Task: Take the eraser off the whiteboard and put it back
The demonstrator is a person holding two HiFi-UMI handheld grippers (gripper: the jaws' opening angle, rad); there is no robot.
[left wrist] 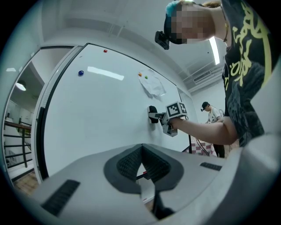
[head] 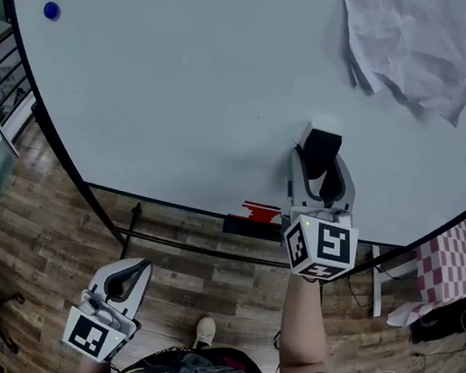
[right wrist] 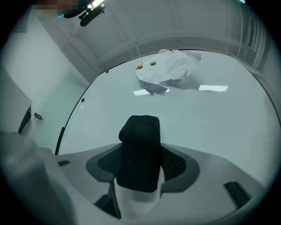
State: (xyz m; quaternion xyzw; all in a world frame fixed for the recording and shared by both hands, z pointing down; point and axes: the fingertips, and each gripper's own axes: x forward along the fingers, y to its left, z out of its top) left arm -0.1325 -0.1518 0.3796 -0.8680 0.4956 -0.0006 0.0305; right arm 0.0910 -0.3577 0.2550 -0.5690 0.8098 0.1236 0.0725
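Right gripper (head: 319, 171) is clamped on the black eraser (right wrist: 139, 151), jaws pressing its two sides, with the eraser's far end up against the lower part of the whiteboard (head: 188, 84), below the crumpled paper (head: 414, 43) stuck to it. Left gripper (head: 130, 275) sits below the whiteboard's bottom edge, clear of it, jaws together and empty.
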